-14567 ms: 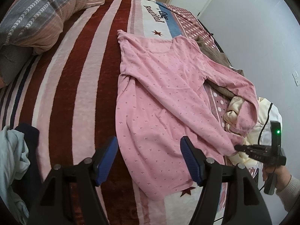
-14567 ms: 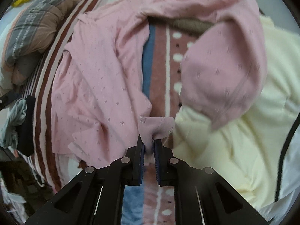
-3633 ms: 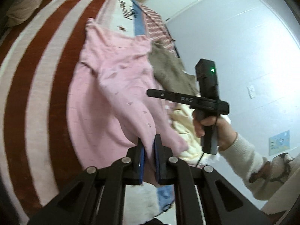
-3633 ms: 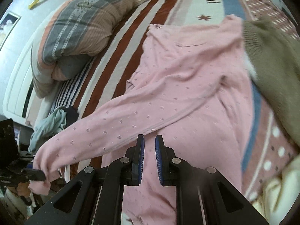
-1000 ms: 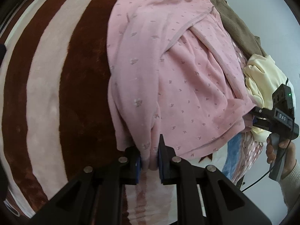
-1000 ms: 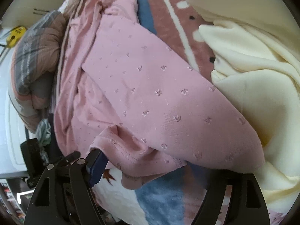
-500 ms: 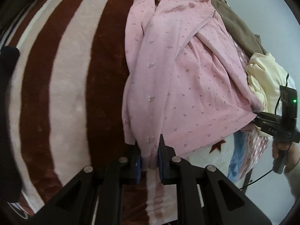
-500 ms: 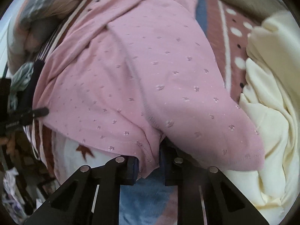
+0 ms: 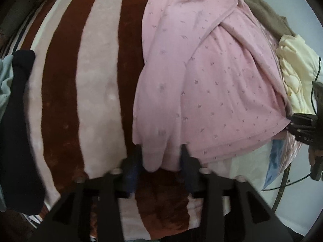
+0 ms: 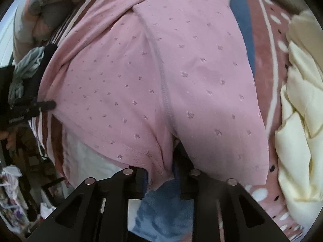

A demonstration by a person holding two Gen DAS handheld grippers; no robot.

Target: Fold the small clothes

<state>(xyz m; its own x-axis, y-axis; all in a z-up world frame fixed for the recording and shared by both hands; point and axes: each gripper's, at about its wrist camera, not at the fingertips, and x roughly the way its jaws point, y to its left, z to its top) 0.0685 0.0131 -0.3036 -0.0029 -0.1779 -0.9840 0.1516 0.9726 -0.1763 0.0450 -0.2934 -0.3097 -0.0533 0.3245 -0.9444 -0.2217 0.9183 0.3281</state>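
- Left wrist view, far left edge of the bed: a dark navy garment (image 9: pixel 18 129) hanging over the side, a pale blue-grey cloth (image 9: pixel 5 80) beside it.
- Next, bare striped blanket (image 9: pixel 97 76), rust-brown and pale pink bands running away from the camera.
- Middle: pink long-sleeved top (image 9: pixel 212 84) with a tiny printed motif, lying on the blanket with its sleeves folded across the body, hem toward the near edge.
- Left gripper (image 9: pixel 161 159) over the near-left hem corner, pointing down; jaws opening, cloth between the blue pads but no longer pinched.
- Farther right: brown knit garment (image 9: pixel 260 4) at the far right edge, cream garment (image 9: pixel 296 66) below it.
- Far right rim: right gripper (image 9: pixel 302 119) side-on at the top's near-right corner, a hand (image 9: pixel 314 154) on its handle.
- Right wrist view, left rim: the left gripper side-on at the top's far hem corner.
- Centre: the pink top filling the view, side seam running down to the right gripper.
- Right gripper's jaws narrow but opening; hem corner bunched between the blue pads (image 10: pixel 175 172), pads close against it and seemingly pressing.
- Right: blue and polka-dot part of the blanket, then the cream garment at the right edge.
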